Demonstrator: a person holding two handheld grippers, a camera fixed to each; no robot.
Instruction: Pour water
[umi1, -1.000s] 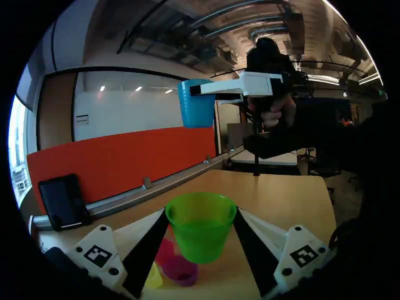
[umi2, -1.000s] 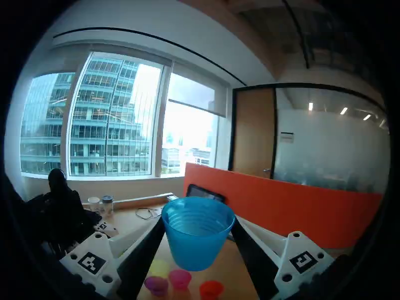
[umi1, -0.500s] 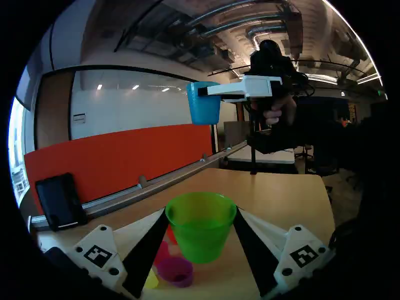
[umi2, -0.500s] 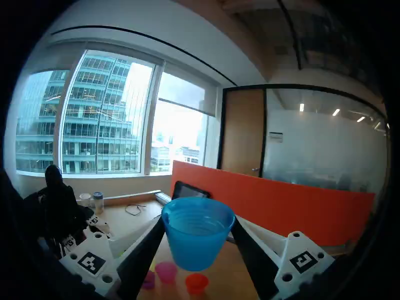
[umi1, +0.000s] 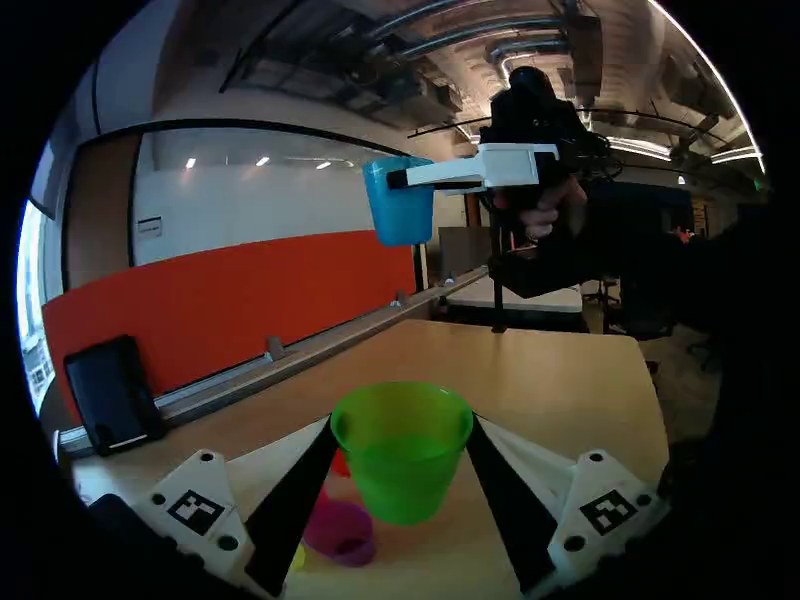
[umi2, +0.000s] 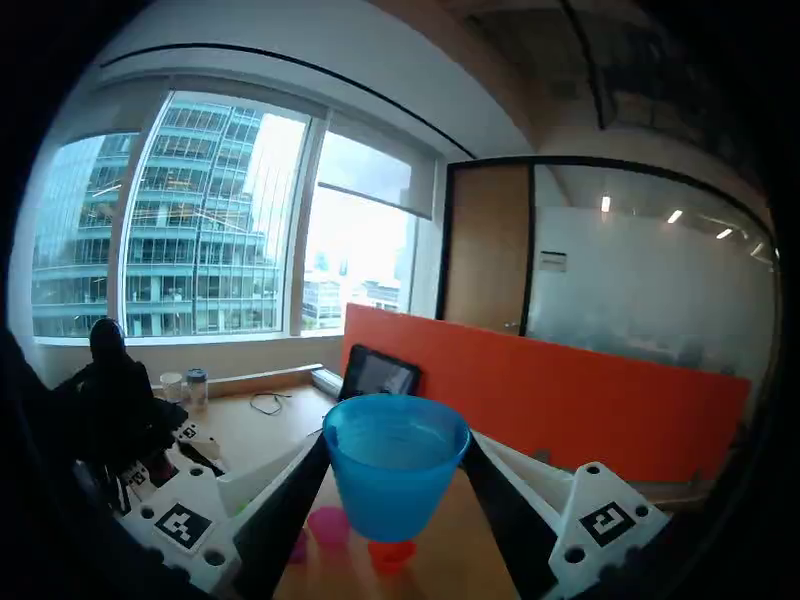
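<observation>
A translucent green cup (umi1: 401, 461) stands upright between the fingers of my left gripper (umi1: 400, 470), which is shut on it, held over the wooden table (umi1: 560, 380). In the right gripper view, a blue cup (umi2: 395, 475) with water in it sits upright in my right gripper (umi2: 395, 480), shut on its sides. The left gripper view also shows that blue cup (umi1: 398, 201) high up and farther off, clamped by the right gripper (umi1: 392, 200), with a hand (umi1: 535, 205) on the handle.
Small cups lie on the table below: a magenta one (umi1: 340, 530), a pink one (umi2: 328, 524) and a red-orange one (umi2: 391, 553). A dark tablet (umi1: 103, 392) leans on the orange partition (umi1: 230, 300). Jars (umi2: 186, 385) and a cable (umi2: 266, 402) sit by the window.
The right gripper with the blue cup has drifted slightly left and lower in the left gripper view. The small cups have slid lower under both grippers. Both grips are unchanged.
</observation>
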